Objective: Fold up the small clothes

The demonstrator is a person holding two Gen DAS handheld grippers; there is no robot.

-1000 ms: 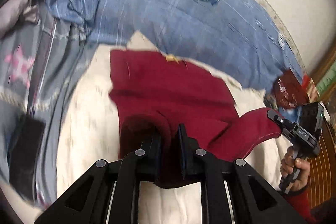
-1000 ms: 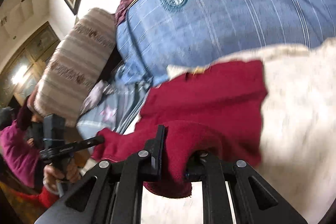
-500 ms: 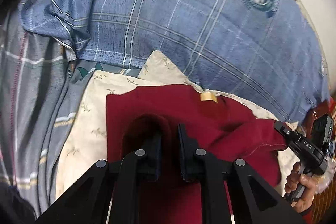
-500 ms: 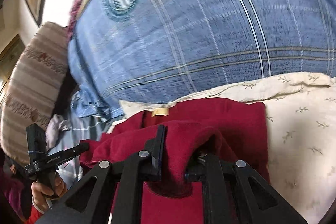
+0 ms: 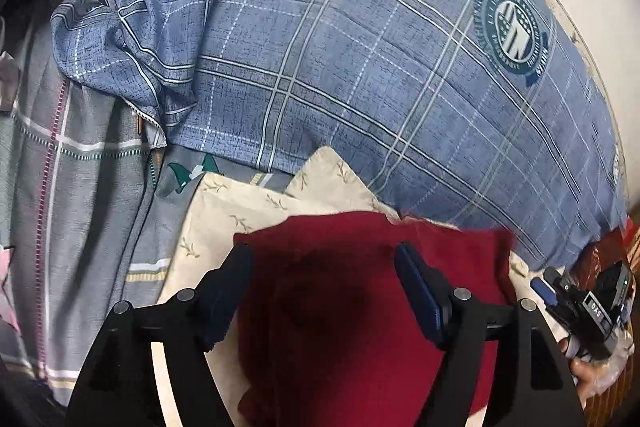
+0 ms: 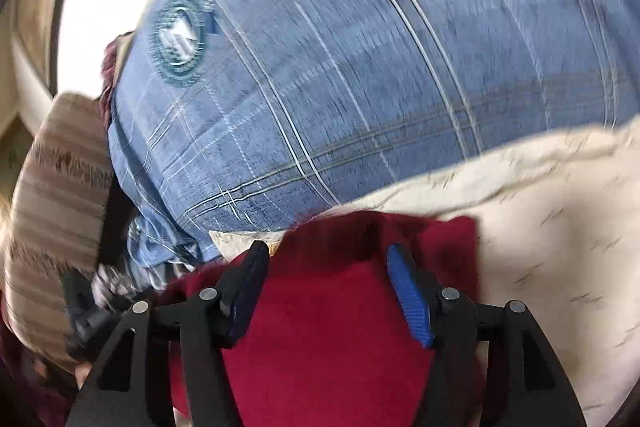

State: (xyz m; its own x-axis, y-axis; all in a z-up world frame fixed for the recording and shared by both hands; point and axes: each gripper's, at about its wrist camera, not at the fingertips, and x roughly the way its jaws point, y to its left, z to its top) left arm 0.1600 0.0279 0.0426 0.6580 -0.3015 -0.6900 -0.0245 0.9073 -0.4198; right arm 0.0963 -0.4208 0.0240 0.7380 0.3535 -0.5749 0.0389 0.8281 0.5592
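Note:
A dark red garment (image 5: 352, 307) lies folded over on a cream leaf-print sheet (image 5: 224, 215). My left gripper (image 5: 324, 259) hovers just over its near-left part with the jaws opening; the cloth lies below and between the fingers, and the pads do not press it. In the right wrist view the same red garment (image 6: 332, 311) fills the space under my right gripper (image 6: 324, 259), whose jaws are also opening, the blue pads (image 6: 404, 287) standing clear of the cloth. The right gripper shows at the left wrist view's right edge (image 5: 544, 287), held by a hand.
A big blue plaid pillow (image 5: 360, 67) with a round crest rises right behind the garment. Grey checked bedding (image 5: 80, 187) lies to the left. A striped beige cushion (image 6: 56, 211) stands at the left of the right wrist view, below a white wall.
Both grippers carried the red cloth's edge toward the pillow, laid it down and let go. Their jaws went from shut on the cloth to wide apart.

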